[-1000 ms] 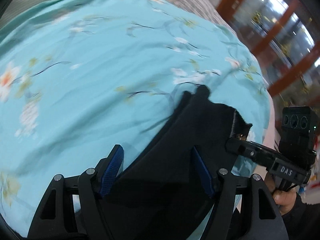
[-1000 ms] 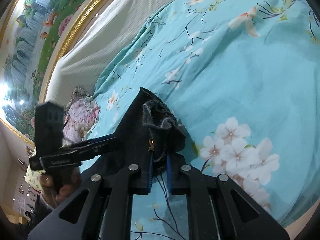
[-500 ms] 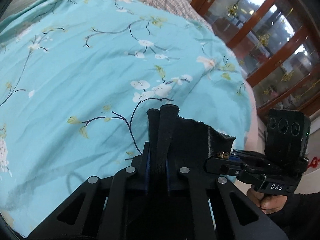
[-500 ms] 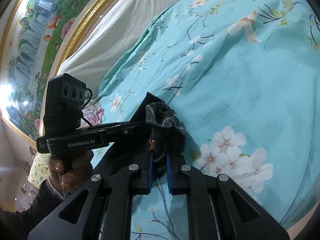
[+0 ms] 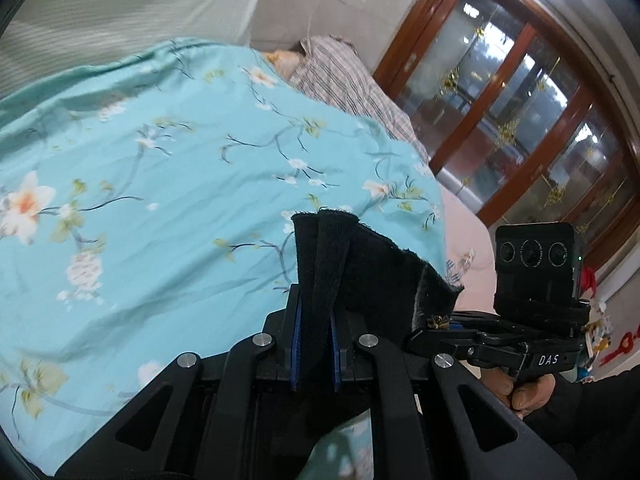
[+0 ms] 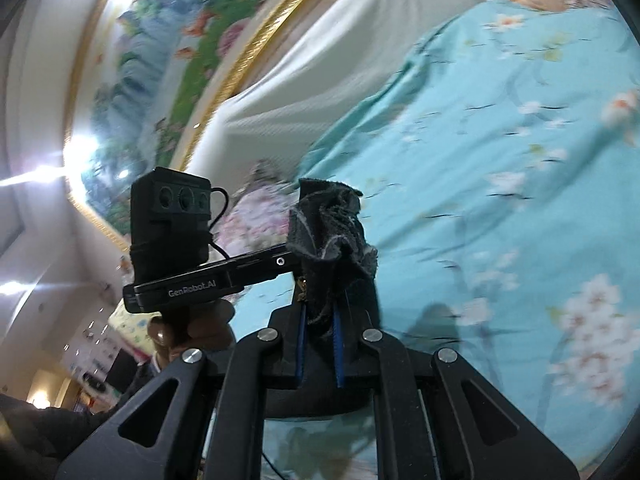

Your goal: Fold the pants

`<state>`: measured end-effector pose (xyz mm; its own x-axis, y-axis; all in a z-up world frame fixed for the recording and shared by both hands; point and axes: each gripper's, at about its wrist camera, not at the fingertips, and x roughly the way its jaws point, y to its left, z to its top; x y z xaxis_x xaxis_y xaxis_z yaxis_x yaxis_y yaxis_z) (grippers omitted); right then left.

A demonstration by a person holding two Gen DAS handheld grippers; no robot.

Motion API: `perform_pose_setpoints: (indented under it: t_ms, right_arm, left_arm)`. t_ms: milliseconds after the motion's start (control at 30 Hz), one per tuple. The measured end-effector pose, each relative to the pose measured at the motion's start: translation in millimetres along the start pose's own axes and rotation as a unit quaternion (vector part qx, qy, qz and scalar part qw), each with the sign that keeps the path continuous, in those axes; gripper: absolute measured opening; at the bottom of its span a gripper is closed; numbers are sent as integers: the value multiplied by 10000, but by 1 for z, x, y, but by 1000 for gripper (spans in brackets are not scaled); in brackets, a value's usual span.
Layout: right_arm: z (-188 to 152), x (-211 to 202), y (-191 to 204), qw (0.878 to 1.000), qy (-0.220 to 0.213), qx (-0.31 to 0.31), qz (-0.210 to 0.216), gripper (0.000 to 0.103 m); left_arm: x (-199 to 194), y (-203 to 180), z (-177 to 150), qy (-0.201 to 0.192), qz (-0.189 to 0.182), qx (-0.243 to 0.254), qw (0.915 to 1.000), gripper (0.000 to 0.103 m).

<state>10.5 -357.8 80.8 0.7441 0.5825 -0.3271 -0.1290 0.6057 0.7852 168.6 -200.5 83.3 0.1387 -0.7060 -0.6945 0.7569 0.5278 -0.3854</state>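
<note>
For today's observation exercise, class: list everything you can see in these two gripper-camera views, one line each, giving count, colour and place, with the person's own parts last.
Pants: one, black, bunched edge lifted above the bed, pinched by both grippers.
Quilt: one, turquoise with blossom print, covering the bed.
Striped cloth: one, grey-white, far end of bed.
Headboard: one, off-white, ribbed, behind the quilt.
Painting: one, gold-framed landscape, on the wall.
Glass doors: red-brown wooden frames, right of the bed.
Left gripper: black, blue pads, shut on pants.
Right gripper: black, blue pads, shut on pants.
</note>
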Motion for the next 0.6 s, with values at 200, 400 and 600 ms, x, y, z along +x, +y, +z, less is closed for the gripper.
perform_pose_setpoints:
  t_ms: [200, 400, 600]
  right_arm:
    - [-16, 31, 30, 9986, 353, -197, 343, 12]
    - [-38, 66, 40, 9953, 805, -251, 477, 12]
    - [-56, 95, 40, 9907, 1216, -180, 591, 12]
  left_arm:
    - [-38, 13, -31, -386, 89, -235, 9989, 10]
    - [-59, 39, -67, -573, 238, -658, 9959, 10]
    - [-73, 67, -107, -721, 282, -1138, 9905, 10]
